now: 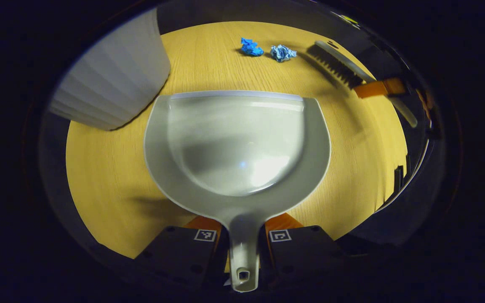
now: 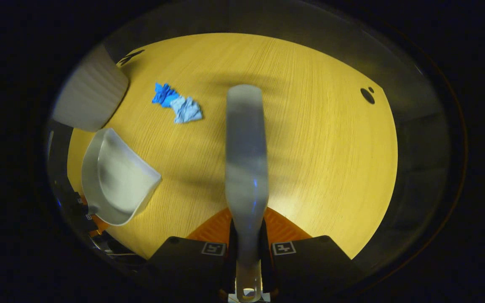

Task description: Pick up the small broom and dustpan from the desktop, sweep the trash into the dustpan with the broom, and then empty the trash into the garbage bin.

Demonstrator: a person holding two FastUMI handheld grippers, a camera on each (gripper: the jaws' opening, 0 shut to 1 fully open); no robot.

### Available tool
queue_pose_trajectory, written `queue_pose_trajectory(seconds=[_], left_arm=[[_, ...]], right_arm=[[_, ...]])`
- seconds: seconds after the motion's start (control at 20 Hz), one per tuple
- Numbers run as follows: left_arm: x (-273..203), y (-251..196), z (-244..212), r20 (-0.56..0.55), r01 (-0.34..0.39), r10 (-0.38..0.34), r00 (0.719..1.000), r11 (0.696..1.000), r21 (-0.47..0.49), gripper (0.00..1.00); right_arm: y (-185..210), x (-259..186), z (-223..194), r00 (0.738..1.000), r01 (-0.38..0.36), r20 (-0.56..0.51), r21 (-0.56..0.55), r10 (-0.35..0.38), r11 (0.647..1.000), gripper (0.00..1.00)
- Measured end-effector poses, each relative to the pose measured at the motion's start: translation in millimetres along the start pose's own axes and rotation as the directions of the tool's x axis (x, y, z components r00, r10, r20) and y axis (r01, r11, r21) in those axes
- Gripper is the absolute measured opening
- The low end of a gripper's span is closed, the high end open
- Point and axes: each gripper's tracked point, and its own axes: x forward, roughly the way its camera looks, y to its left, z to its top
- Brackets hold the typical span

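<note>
Left gripper (image 1: 242, 244) clamps the dustpan (image 1: 238, 143) handle; mouth faces far, toward two paper scraps (image 1: 267, 49) on the desk (image 1: 99, 176). Right gripper (image 2: 246, 252) clamps the broom (image 2: 246, 160), long axis near-to-far. Risk: raised pan lip lets scraps slide under. Bin (image 1: 112, 75) far-left.

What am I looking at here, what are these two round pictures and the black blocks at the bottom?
Each picture comes from a camera riding on a handheld two-finger gripper; the black blocks are its fingers. In the left gripper view, the left gripper is shut on the dustpan handle. In the right gripper view, the right gripper is shut on the broom handle. On the wooden desktop lie two crumpled blue paper scraps, the trash. The white ribbed bin stands at the left.
</note>
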Motion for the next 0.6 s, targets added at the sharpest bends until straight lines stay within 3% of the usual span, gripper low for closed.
queue_pose_trajectory(seconds=[0.15,0.3,0.4,0.45,0.5,0.55,0.6], left_arm=[[-3.1,9.2,9.7,-0.037,-0.008,0.009,0.999,0.999,0.04,0.29],[-6.4,20.2,22.4,-0.061,-0.029,0.035,0.998,0.995,0.096,0.29],[-8.5,25.5,29.4,-0.072,-0.034,0.044,0.996,0.991,0.128,0.29],[-9.5,28.1,31.9,-0.075,-0.036,0.047,0.996,0.989,0.145,0.29],[-10.0,31.0,33.8,-0.08,-0.039,0.052,0.995,0.986,0.161,0.29],[-10.6,33.5,35.5,-0.083,-0.043,0.059,0.995,0.983,0.177,0.29],[-11.5,34.9,37.8,-0.082,-0.045,0.062,0.995,0.98,0.194,0.29]], right_arm=[[-17.4,8.0,62.7,0.998,0.043,0.045,-0.15,-0.036,0.988,0.25],[-12.1,24.6,111.0,0.998,0.038,0.066,-0.233,-0.024,0.972,0.25],[-8.2,38.0,125.8,0.998,0.048,0.064,-0.333,-0.028,0.942,0.25],[-4.1,46.2,129.0,0.999,0.042,0.044,-0.387,-0.027,0.921,0.36],[1.8,55.4,127.4,0.999,0.037,0.028,-0.439,-0.028,0.898,0.36],[11.6,59.9,126.5,1.0,0.023,0.016,-0.489,-0.017,0.872,0.14],[21.3,63.4,124.5,1.0,0.01,0.015,-0.524,-0.002,0.851,0.36]])
